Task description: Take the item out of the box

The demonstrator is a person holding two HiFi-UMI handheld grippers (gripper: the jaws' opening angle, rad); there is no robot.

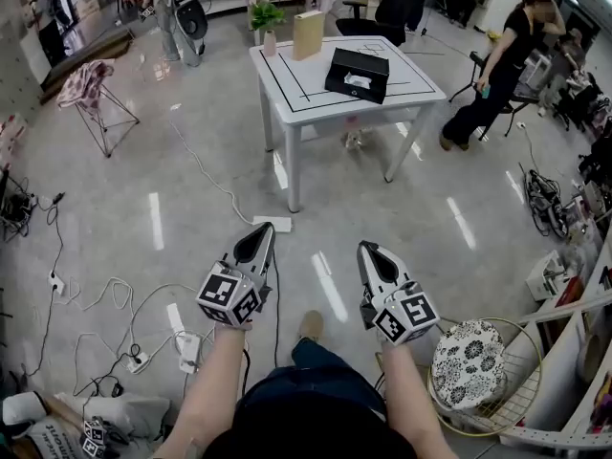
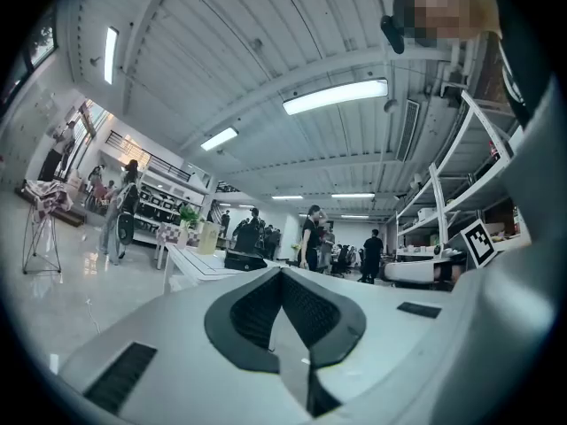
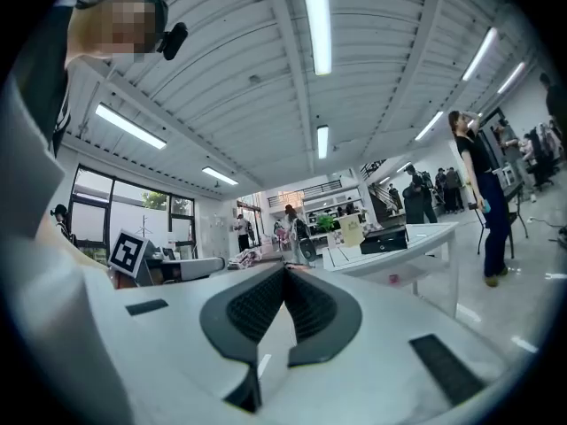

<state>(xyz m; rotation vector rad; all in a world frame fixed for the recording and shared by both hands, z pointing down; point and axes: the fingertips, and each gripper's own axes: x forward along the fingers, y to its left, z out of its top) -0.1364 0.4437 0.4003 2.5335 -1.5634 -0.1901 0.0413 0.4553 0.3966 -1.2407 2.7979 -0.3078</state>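
A black box (image 1: 358,75) with something white in its open top lies on a white table (image 1: 287,84) far ahead; it also shows small as the black box (image 2: 245,260) and the black box (image 3: 390,239) in the gripper views. A tan upright box (image 1: 308,33) and a potted plant (image 1: 265,19) stand at the table's back. My left gripper (image 1: 265,229) and right gripper (image 1: 366,249) hang over the floor, well short of the table. Both are shut with nothing between the jaws, as the left gripper (image 2: 282,273) and right gripper (image 3: 285,271) show close up.
Cables and power strips (image 1: 134,357) trail over the shiny floor at the left. A wire basket with a patterned cushion (image 1: 469,357) sits at the right by white shelving. A person (image 1: 497,65) sits right of the table. A folding rack (image 1: 91,89) stands at the left.
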